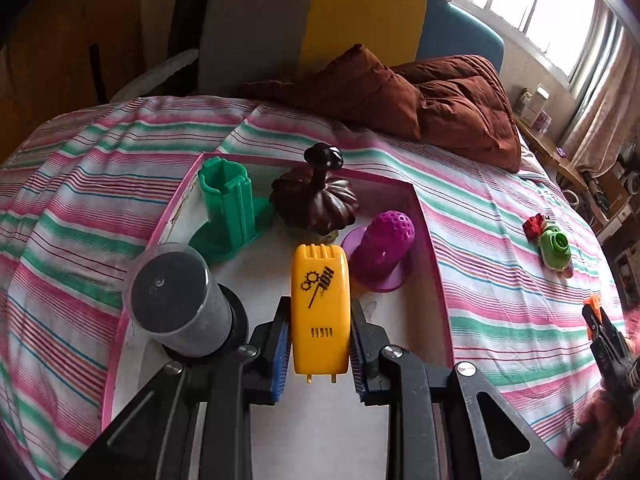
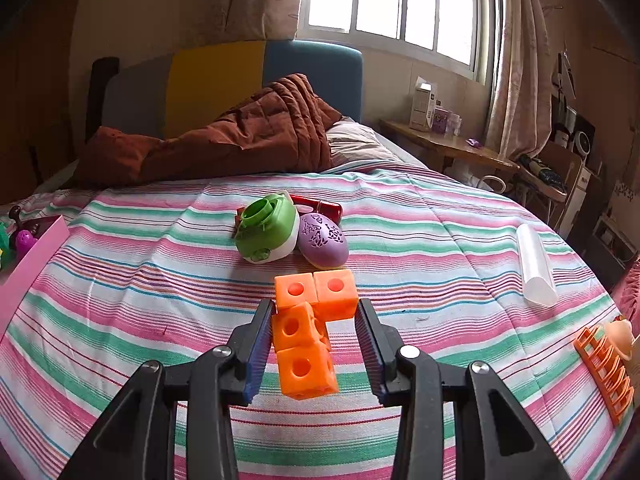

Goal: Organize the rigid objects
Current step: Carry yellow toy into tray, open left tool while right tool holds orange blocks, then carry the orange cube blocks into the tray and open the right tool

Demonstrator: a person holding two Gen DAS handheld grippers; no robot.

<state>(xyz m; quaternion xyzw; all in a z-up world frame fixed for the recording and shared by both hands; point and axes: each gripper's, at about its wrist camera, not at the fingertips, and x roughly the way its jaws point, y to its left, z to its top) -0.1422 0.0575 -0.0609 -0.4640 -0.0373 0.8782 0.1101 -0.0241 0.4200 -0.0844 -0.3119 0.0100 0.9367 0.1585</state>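
Observation:
My left gripper (image 1: pixel 319 312) is shut on a yellow plastic block (image 1: pixel 319 312) with a gear print, held above the white floor of a pink-rimmed box (image 1: pixel 430 236). In the box stand a green holder (image 1: pixel 228 208), a dark brown pumpkin-shaped figure (image 1: pixel 316 196), a purple perforated cup (image 1: pixel 386 246) and a grey cylinder (image 1: pixel 176 300). My right gripper (image 2: pixel 316 308) is shut on an orange piece of joined cubes (image 2: pixel 308 328), held over the striped bedspread. A green and white round toy (image 2: pixel 268 230), a purple egg (image 2: pixel 323 240) and a red piece (image 2: pixel 320 204) lie beyond it.
A brown quilt (image 2: pixel 224 140) lies at the head of the bed. A clear tube (image 2: pixel 534 264) and an orange grid piece (image 2: pixel 604 372) lie on the bed's right side. The pink box edge (image 2: pixel 36 256) shows at the left. A wooden side table (image 2: pixel 444 144) stands by the window.

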